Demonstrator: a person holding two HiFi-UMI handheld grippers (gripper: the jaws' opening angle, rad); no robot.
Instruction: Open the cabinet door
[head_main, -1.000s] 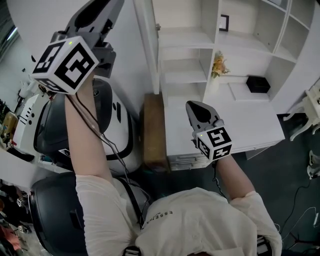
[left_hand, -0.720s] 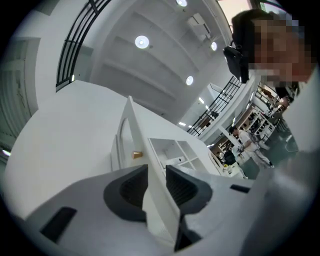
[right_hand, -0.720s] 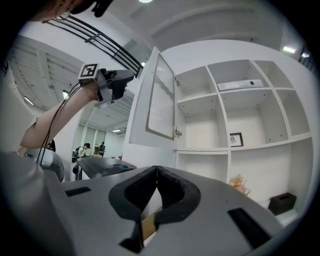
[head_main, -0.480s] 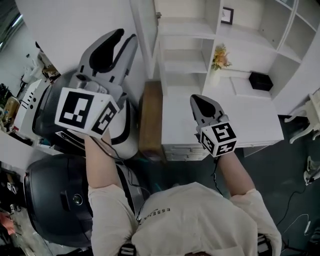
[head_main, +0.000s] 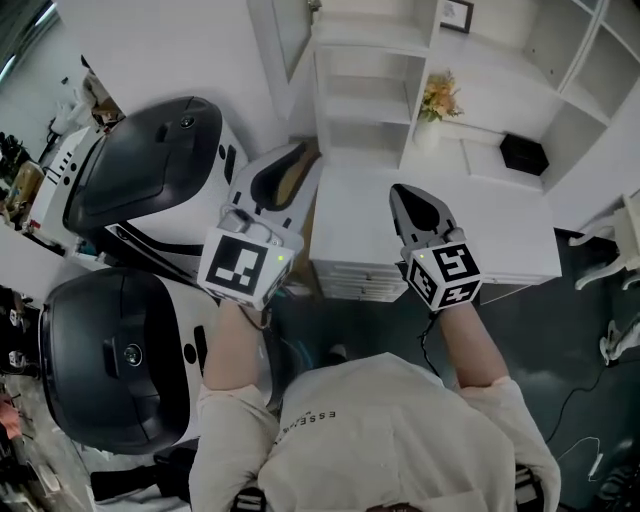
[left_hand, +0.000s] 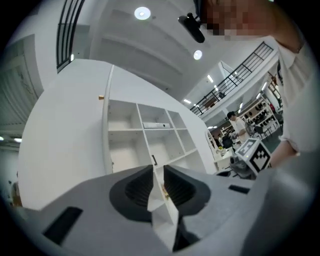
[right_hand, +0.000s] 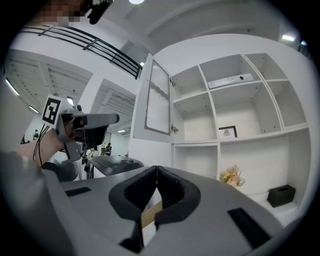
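Note:
The white cabinet door (head_main: 278, 40) stands swung open at the top of the head view, beside the open shelving (head_main: 365, 95). In the right gripper view its slatted panel (right_hand: 157, 100) and small knob (right_hand: 175, 129) show. The left gripper view shows it as a broad white panel (left_hand: 65, 135) with a brass knob (left_hand: 101, 97). My left gripper (head_main: 306, 155) hangs low, well below the door and touching nothing. Its jaws (left_hand: 158, 170) have just been closing, and a narrow empty gap is left. My right gripper (head_main: 402, 192) is shut and empty over the desk, tips meeting (right_hand: 156, 168).
Two big black-and-white machines (head_main: 150, 185) (head_main: 100, 360) fill the left side. A brown wooden block (head_main: 290, 180) stands between them and the white desk (head_main: 500, 230) with drawers (head_main: 360, 285). Flowers (head_main: 440, 95), a black box (head_main: 522, 155) and a picture frame (head_main: 455, 15) sit on the shelves.
My left gripper has dropped from up beside the open door to low beside the desk. The right gripper has shifted slightly. The door has stayed open.

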